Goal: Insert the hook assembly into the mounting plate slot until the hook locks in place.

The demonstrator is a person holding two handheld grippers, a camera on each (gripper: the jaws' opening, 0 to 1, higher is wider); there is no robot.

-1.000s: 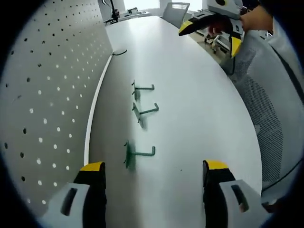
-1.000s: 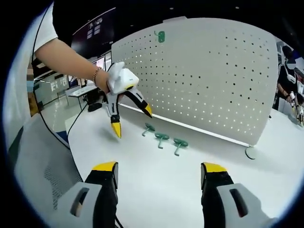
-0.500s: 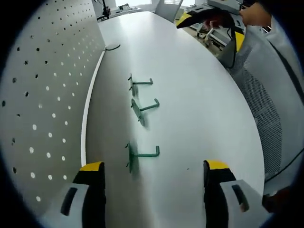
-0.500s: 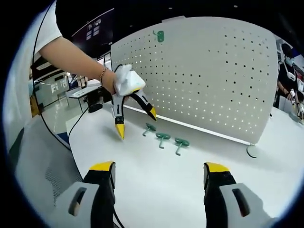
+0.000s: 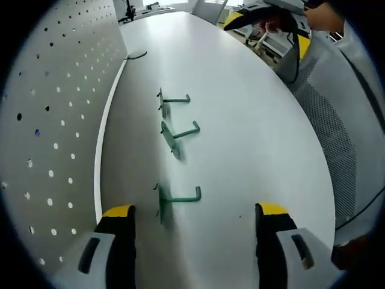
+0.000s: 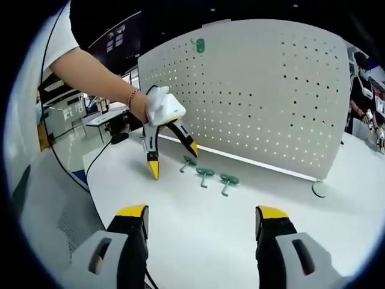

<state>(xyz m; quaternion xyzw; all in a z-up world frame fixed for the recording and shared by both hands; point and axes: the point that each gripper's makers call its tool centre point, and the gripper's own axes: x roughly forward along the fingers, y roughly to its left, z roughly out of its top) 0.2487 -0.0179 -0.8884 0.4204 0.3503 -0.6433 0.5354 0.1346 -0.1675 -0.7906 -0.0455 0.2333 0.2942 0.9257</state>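
My left tool, jaws apart, had the nearest hook at twelve o'clock, its shank lying crosswise.

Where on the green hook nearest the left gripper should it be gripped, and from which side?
Grip the nearest hook by its thin straight shank, probably from above with the open left gripper. The flat plate end faces the white board and the upturned tip points away, so the shank between them is the free, narrow part to close on.
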